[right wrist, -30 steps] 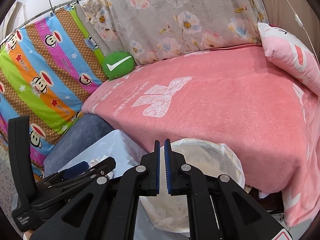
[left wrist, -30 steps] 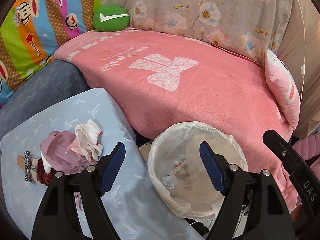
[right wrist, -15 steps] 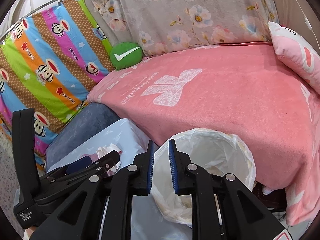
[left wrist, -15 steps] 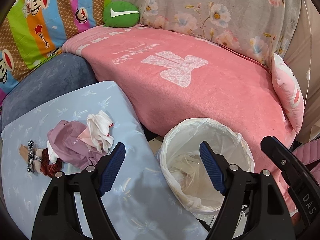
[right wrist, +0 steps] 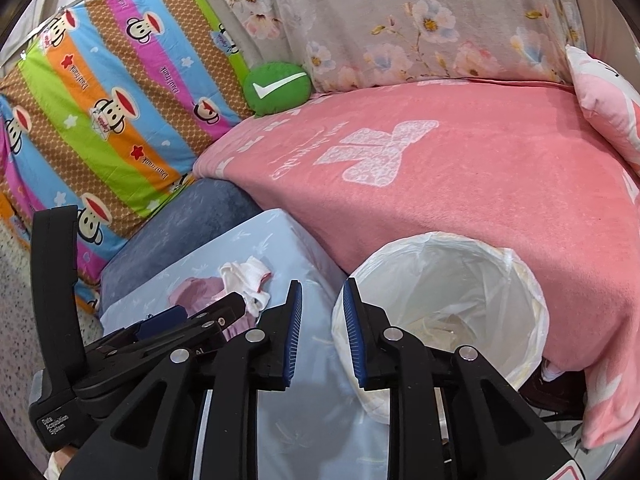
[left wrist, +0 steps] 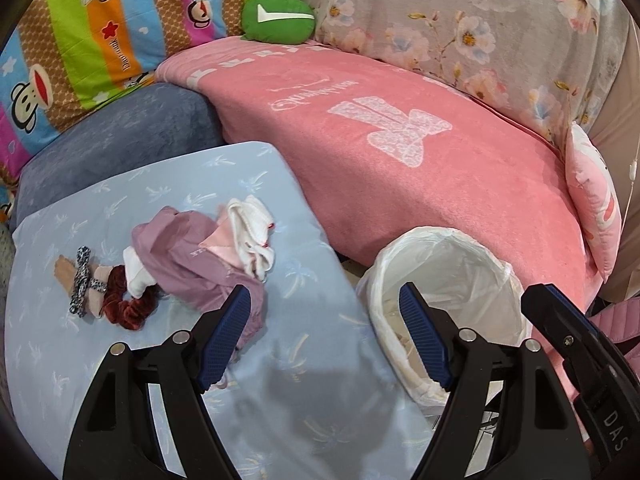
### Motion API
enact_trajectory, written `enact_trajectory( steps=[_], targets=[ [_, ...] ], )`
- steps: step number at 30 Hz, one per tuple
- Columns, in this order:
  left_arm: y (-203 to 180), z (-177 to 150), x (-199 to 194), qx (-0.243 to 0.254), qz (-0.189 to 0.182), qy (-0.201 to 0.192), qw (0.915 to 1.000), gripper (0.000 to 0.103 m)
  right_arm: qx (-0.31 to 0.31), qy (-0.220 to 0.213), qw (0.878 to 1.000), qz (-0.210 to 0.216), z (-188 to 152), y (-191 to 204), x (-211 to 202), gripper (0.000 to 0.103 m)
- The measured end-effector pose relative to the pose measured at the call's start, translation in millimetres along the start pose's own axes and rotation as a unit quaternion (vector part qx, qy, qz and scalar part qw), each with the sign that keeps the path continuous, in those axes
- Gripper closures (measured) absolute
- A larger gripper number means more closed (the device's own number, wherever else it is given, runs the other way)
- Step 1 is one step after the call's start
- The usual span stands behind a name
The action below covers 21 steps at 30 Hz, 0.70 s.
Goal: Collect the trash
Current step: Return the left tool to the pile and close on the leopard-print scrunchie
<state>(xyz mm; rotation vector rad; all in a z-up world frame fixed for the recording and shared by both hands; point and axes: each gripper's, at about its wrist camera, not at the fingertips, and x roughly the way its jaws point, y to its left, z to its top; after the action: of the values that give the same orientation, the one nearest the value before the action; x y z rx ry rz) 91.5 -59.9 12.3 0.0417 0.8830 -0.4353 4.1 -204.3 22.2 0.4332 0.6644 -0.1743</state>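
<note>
Standing on the floor between the pink blanket and the blue cushion, the bin wears a white bag folded over its rim, with pale scraps lying at the bottom; its near rim sits just beside the cushion's right edge, and its far rim is tucked under the blanket's hanging edge. The left gripper hangs above the gap between cushion and bin with its fingers spread wide and holding nothing, one blue pad over the cushion and the other over the bin's near rim. The right gripper has its fingers parted by a narrow gap, also empty, straddling the bin's left rim in its own view; the left tool shows at lower left there, with "Data Acquisition System" printed on its body, and "DAS" reads on the right tool at the edge of the left view. On the cushion lies a heap of purple cloth, a white sock, a dark red scrunchie and a speckled hair tie, well in from the cushion's edges, with bare cushion between it and the bin. Beyond, a grey-blue cushion butts against the blanket's left edge. A green pillow with a white tick sits at the blanket's far corner, against a striped monkey-print sheet whose script I cannot read, and a floral sheet. The white writing on the blanket is upside down and not legible. A pink pillow leans at the blanket's right end.
</note>
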Motion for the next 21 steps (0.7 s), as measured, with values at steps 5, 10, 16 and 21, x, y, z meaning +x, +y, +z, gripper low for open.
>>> enact_trajectory(
  steps=[5, 10, 16, 21],
  targets=[
    [18.7, -4.6, -0.7, -0.016, 0.01, 0.004, 0.9998, 0.03, -0.014, 0.011, 1.0, 0.007, -8.1, 17.2, 5.1, 0.079],
    [36.1, -8.7, -4.9, -0.029, 0.016, 0.003, 0.9995, 0.03, -0.026, 0.023, 0.999, 0.012, -15.4, 33.5, 11.4, 0.079],
    [58.6, -14.6, -7.8, -0.047, 0.023, 0.003, 0.9986, 0.03, -0.044, 0.036, 0.998, 0.017, -22.9, 54.6, 21.4, 0.079],
    [80.2, -18.7, -8.3, -0.064, 0.031, 0.007, 0.9974, 0.03, -0.058, 0.048, 0.997, 0.022, -31.5, 73.4, 29.9, 0.079]
  ],
)
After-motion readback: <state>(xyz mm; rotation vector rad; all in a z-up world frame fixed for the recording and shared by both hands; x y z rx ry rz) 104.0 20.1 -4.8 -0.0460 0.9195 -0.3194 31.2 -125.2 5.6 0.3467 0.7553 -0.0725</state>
